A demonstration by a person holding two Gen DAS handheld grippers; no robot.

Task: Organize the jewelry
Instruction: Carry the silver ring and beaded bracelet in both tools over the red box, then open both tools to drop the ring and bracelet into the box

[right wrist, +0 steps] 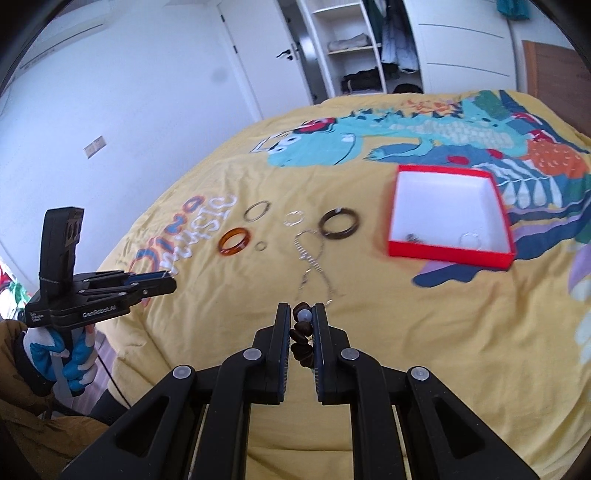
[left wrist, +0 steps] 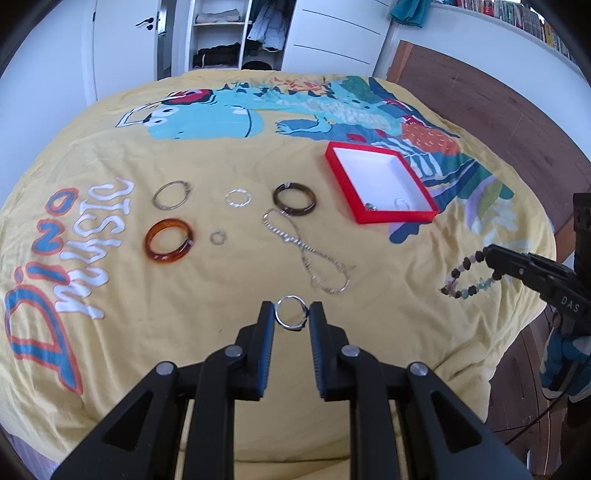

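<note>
My left gripper (left wrist: 291, 314) is shut on a thin silver ring (left wrist: 291, 312), held above the yellow bedspread. My right gripper (right wrist: 302, 316) is shut on a beaded bracelet (right wrist: 301, 334); in the left wrist view that bracelet (left wrist: 467, 275) dangles from the right gripper (left wrist: 489, 264) at the right. A red box (left wrist: 380, 181) with a white inside holds two small pieces at its near edge. On the spread lie an amber bangle (left wrist: 169, 240), a dark brown bangle (left wrist: 294, 198), a thin metal bangle (left wrist: 171, 195), a small clear ring (left wrist: 238, 197), a tiny ring (left wrist: 217, 237) and a silver chain (left wrist: 310, 254).
The jewelry lies on a bed with a yellow dinosaur bedspread (left wrist: 258, 155). Behind it stand white wardrobes with an open shelf section (left wrist: 221, 33) and a door. Wooden floor (left wrist: 480, 96) shows to the right. A gloved hand (right wrist: 62, 354) holds the left gripper (right wrist: 162, 282).
</note>
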